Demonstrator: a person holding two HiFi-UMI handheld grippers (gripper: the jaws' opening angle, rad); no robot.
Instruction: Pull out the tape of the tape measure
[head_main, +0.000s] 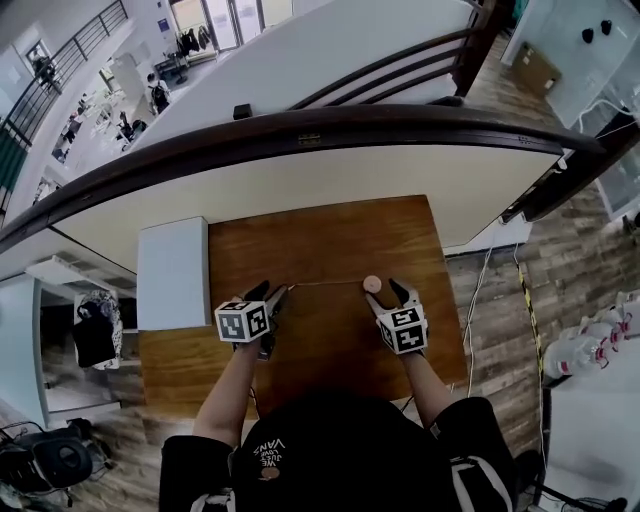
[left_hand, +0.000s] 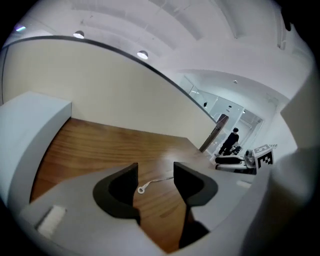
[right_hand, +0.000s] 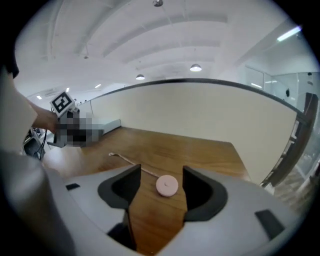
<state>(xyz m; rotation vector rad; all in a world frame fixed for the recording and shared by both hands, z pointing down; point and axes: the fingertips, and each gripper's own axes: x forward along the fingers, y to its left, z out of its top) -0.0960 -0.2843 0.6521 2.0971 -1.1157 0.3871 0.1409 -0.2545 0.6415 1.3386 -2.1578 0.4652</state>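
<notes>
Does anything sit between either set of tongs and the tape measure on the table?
Nothing visible does. The pink case lies on the bare wooden table, framed between the jaws of the open right tongs. The tape's end ring shows the same way in the gap of the open left tongs. Neither is gripped.

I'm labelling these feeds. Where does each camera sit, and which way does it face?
Head view: on the person's head, looking steeply down at the wooden table; both forearms, the left tool and right tool show.
Left gripper view: on the left tool, facing along its open jaws at the tape's ring end.
Right gripper view: on the right tool, facing along its open jaws at the pink tape measure case.
Shared: both gripper views show the pulled-out tape on the table; each glimpses the other tool.
</notes>
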